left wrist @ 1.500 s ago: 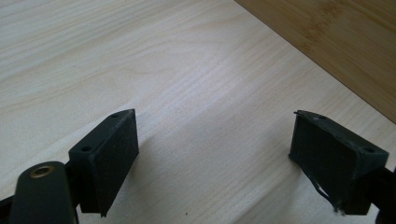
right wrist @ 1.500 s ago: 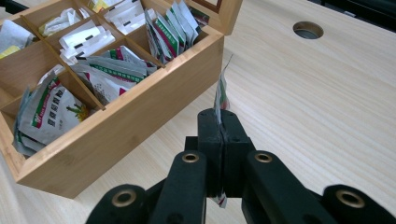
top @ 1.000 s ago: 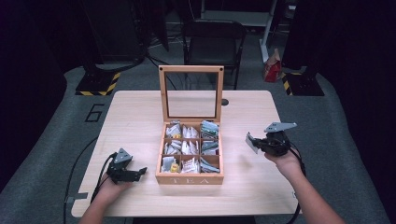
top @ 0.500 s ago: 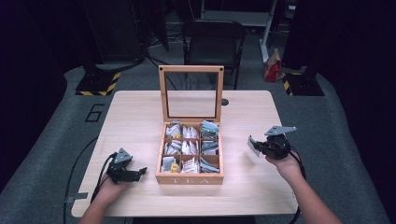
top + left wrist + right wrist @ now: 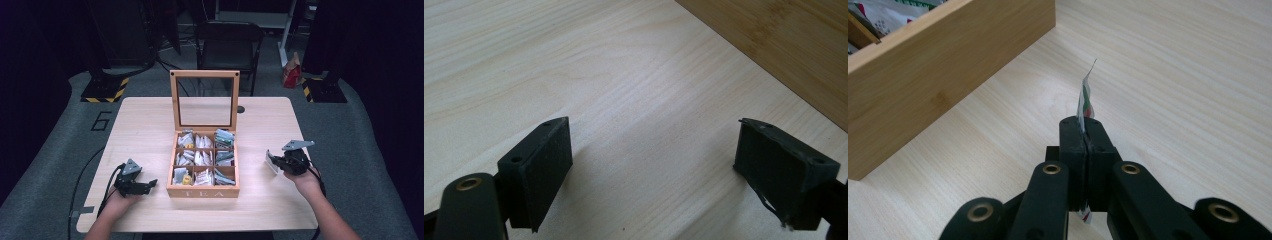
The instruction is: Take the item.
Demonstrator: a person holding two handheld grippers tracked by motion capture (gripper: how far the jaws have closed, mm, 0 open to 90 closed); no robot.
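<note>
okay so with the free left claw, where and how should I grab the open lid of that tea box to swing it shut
Take the lid by its top wooden rail, coming from above with one jaw in front and one behind. It stands upright at the back of the tea box, and that rail is narrow and farthest from the hinge. Avoid the clear pane. The left claw is open beside the box; the right claw holds a tea packet.

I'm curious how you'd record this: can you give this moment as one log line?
left gripper: open, on table | right gripper: shut on tea bag | box: lid up
</note>
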